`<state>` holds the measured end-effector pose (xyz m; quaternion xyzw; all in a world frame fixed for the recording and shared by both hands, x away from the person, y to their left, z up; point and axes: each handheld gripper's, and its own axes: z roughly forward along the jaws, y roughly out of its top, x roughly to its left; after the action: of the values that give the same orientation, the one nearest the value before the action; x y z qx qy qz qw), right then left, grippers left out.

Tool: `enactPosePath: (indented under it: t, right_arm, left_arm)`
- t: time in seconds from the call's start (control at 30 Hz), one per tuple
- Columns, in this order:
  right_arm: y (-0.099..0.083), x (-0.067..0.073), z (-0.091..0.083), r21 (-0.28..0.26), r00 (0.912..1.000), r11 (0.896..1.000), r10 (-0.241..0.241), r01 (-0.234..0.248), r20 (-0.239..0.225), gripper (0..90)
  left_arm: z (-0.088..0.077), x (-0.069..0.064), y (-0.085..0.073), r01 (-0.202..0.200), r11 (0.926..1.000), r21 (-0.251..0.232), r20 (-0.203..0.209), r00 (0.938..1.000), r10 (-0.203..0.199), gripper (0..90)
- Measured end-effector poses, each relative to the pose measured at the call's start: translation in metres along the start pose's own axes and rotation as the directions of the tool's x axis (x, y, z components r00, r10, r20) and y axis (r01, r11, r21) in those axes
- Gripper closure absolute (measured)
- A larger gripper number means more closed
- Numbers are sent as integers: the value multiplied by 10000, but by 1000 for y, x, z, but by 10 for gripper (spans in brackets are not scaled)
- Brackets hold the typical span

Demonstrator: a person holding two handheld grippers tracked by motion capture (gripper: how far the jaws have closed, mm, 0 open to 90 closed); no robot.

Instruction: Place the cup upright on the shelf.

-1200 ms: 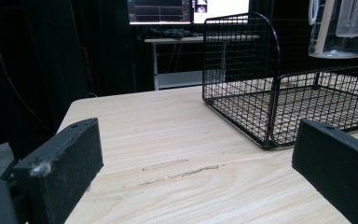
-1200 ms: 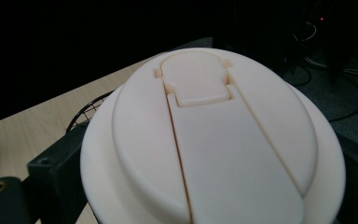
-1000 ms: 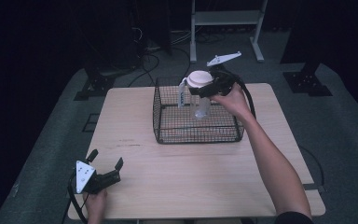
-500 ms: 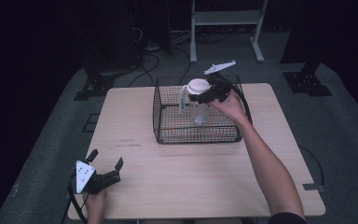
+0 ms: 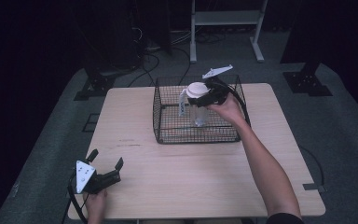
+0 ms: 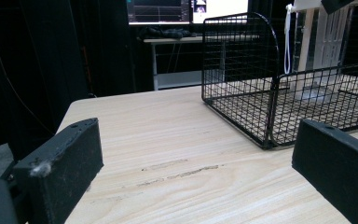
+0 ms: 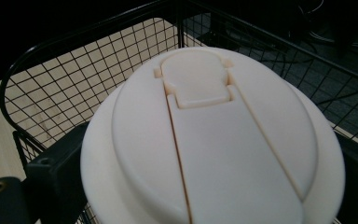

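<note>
Jaws on my right gripper (image 5: pixel 208 96) are clamped around the neck of the clear bottle (image 5: pixel 199 112), just under its cream lid (image 7: pixel 212 140), one jaw showing on each side of the lid in the right gripper view. The bottle hangs upright inside the wire basket (image 5: pixel 168 122), toward the basket's far right part, and the basket sits at the far middle of the counter (image 5: pixel 191 177). I can't tell from up top whether the bottom is touching the basket floor or just above it.

My guess is I'm either setting it down or lifting it out, and the same advice applies to both: keep the thing vertical and move straight up or down. The lid is wider than the neck, so the grip shouldn't slip through, but any tilt will swing the base into the mesh. The white strap (image 5: pixel 182 103) dangling off the side could also snag on the wires, so I'd go slow near the rim.

Left gripper (image 5: pixel 105 171) is parked at the near left corner of the counter with its jaws wide apart, holding nothing, well away from the basket. Fine to leave it there.
</note>
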<state>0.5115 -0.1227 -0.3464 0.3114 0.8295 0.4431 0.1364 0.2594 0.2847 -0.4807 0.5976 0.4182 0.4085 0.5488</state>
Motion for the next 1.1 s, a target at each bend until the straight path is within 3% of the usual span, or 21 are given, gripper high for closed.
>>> enactPosePath:
  t: [0.53,1.1]
  right_arm:
    - [-10,-4,10,311,9999,9995,-55,51,107,44]
    - [-17,-8,2,308,9998,9993,190,-191,41,43]
  left_arm:
    - [0,0,0,-11,10000,-14,4,10000,11,9]
    - [0,-1,0,-46,10000,2,-8,10000,46,9]
